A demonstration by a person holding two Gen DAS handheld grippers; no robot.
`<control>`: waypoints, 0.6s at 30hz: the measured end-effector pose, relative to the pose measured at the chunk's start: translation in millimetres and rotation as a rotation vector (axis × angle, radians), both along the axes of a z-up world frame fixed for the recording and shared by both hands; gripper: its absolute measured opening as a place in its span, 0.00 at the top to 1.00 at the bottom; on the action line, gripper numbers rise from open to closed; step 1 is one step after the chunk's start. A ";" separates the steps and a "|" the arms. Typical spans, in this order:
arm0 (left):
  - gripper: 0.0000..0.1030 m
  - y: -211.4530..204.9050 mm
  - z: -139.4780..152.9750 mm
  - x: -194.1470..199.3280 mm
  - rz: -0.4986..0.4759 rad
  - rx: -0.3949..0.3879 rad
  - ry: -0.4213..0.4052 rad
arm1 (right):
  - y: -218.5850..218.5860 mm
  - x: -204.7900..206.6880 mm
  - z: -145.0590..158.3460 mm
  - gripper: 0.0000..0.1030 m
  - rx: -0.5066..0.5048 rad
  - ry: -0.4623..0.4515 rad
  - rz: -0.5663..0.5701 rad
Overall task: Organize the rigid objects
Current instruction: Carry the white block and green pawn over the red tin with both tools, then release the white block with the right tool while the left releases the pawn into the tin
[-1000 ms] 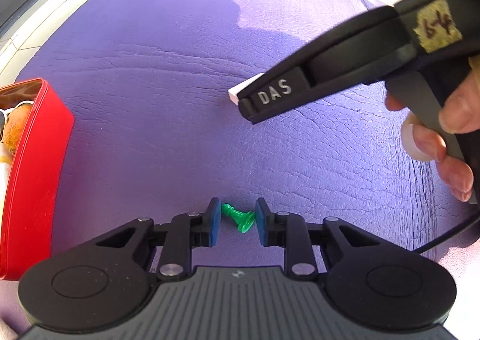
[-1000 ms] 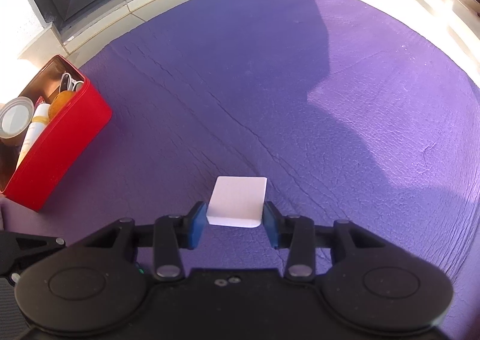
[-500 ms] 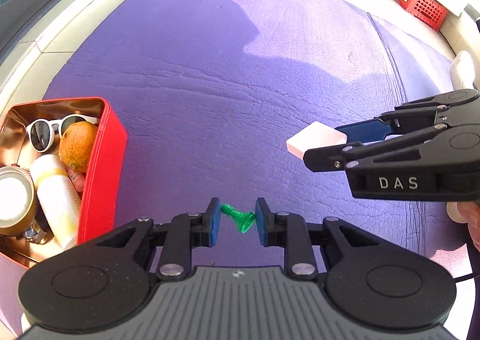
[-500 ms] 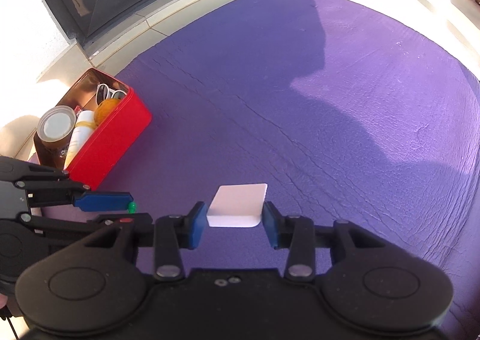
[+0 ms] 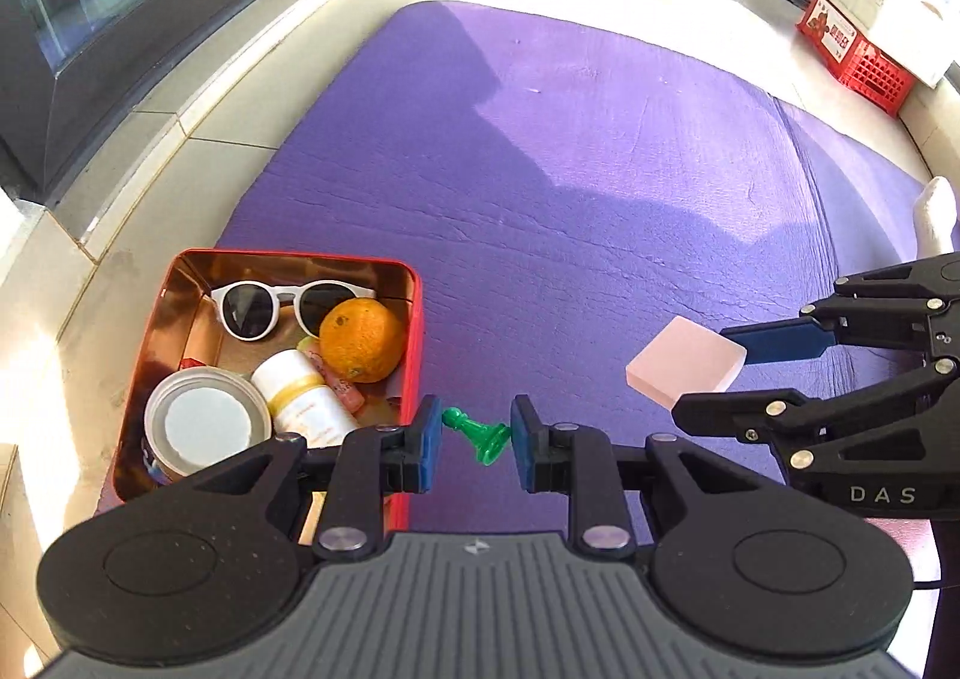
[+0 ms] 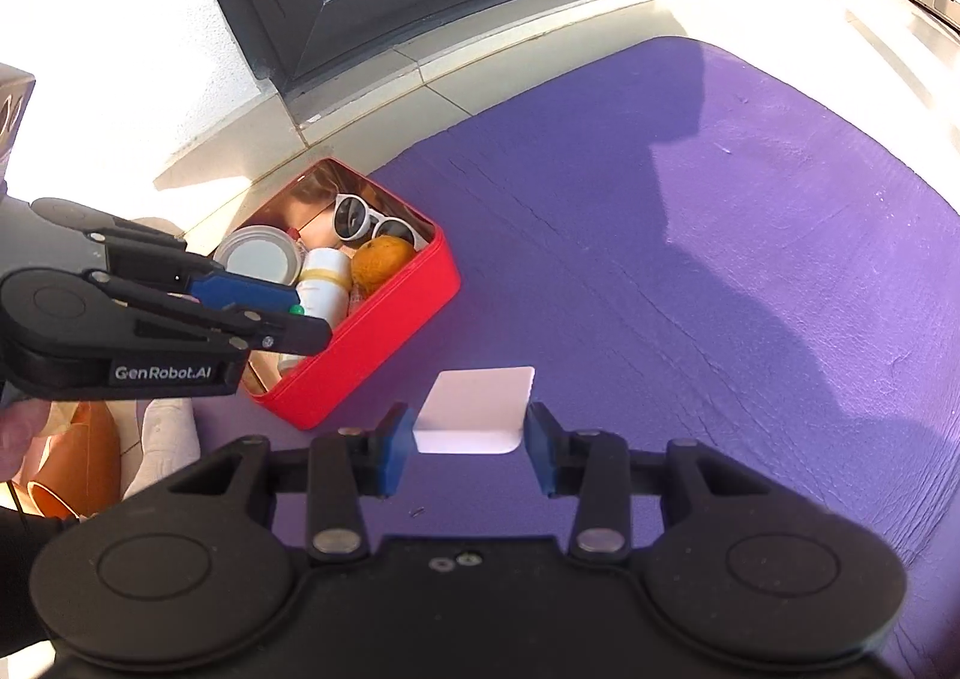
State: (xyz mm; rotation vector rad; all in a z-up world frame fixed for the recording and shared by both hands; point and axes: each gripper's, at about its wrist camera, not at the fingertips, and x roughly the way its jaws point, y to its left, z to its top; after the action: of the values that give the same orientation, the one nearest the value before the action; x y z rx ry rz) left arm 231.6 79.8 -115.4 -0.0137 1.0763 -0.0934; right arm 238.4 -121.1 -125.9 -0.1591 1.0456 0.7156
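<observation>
1. The left gripper point(image 5: 474, 442) is pinching a green pawn point(image 5: 478, 432) crosswise, right of the red tin point(image 5: 414, 331).
2. The right gripper point(image 6: 470, 433) is clamping a white block point(image 6: 477, 409), farther right of the tin.

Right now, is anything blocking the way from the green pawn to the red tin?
Nothing visible does. The left hand-held gripper holds the green pawn just beside the red tin, whose top is open. The tin is crowded, though, with an orange near that wall.

A green pawn point(image 5: 477, 432), pale pink block point(image 5: 684, 361), red tin point(image 5: 414, 331), orange fruit point(image 5: 360, 340), purple mat point(image 5: 600, 169).
</observation>
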 end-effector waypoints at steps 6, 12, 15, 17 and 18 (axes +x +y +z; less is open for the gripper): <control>0.77 60.2 12.7 12.1 0.130 -0.029 -0.045 | 49.2 -5.0 6.9 0.62 -0.004 -0.018 0.081; 0.77 107.4 5.0 28.3 0.259 -0.053 -0.059 | 94.6 -1.6 0.8 0.62 -0.012 -0.024 0.129; 0.76 123.8 -5.3 37.5 0.294 -0.047 -0.052 | 110.1 -0.3 -1.2 0.62 -0.016 -0.032 0.145; 0.77 128.9 -12.9 43.9 0.301 -0.039 -0.051 | 121.1 3.6 -4.5 0.62 -0.022 -0.039 0.155; 0.76 131.2 -16.5 46.7 0.306 -0.038 -0.046 | 127.4 6.8 -7.2 0.62 -0.025 -0.044 0.158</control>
State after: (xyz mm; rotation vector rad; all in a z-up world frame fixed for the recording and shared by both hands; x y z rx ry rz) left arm 278.4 211.0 -131.9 -0.2087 1.0149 0.1611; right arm 245.2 6.4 -133.1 -0.2804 1.0075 0.8385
